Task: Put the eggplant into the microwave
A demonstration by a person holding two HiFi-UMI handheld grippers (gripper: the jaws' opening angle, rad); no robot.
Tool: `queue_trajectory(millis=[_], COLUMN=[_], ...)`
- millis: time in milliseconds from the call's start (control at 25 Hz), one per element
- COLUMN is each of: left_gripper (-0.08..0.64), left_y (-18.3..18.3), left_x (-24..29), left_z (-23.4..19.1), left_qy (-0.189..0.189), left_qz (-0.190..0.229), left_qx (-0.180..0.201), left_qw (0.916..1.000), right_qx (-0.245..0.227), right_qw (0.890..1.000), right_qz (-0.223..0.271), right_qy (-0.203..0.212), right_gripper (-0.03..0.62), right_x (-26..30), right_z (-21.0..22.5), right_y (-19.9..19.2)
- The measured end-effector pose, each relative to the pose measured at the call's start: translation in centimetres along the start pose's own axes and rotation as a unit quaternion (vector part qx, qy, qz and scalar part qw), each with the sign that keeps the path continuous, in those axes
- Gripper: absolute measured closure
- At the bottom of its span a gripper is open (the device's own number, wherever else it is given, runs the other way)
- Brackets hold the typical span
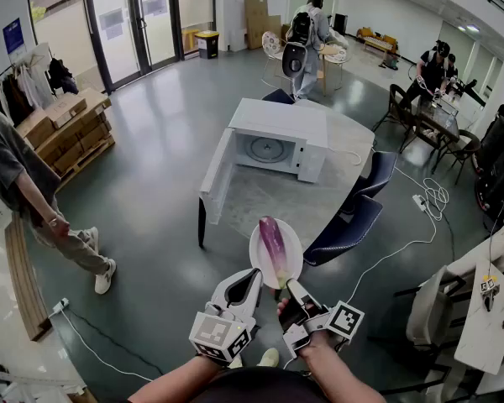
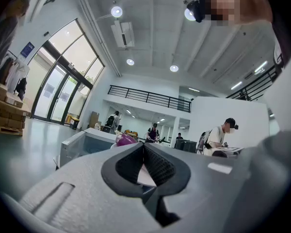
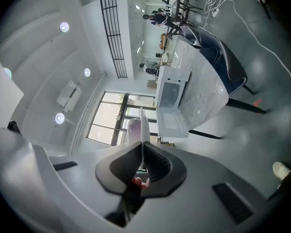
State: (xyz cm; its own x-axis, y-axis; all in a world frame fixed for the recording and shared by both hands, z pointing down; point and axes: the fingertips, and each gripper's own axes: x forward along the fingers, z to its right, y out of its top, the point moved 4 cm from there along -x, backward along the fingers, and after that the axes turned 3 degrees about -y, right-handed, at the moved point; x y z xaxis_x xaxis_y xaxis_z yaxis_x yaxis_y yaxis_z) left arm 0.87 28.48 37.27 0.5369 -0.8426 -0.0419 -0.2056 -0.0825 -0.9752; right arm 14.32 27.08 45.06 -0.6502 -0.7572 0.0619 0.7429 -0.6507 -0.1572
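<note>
A purple eggplant lies on a white plate held in the air in front of me. My left gripper is shut on the plate's near left rim. My right gripper is shut on its near right rim. In the left gripper view the eggplant shows just past the closed jaws. The right gripper view has the plate edge-on between its jaws. A white microwave stands on the round grey table ahead, its door swung open to the left.
Two dark blue chairs stand at the table's right side, near my right arm. White cables run over the floor at the right. A person walks at the left beside stacked cardboard boxes. More people and tables are at the back right.
</note>
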Motion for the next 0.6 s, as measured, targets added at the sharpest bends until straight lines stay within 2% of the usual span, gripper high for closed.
queue_trajectory(millis=[600], left_gripper=[0.551], left_y=[-0.1], left_x=[-0.9], left_z=[-0.9], left_qy=[-0.004], left_qz=[-0.002], left_qx=[-0.005], left_qw=[1.0], right_qx=[0.004], right_qw=[1.0], right_qz=[0.007], right_qy=[-0.004], right_gripper=[0.577], right_x=[0.3], right_z=[0.0], right_y=[-1.2])
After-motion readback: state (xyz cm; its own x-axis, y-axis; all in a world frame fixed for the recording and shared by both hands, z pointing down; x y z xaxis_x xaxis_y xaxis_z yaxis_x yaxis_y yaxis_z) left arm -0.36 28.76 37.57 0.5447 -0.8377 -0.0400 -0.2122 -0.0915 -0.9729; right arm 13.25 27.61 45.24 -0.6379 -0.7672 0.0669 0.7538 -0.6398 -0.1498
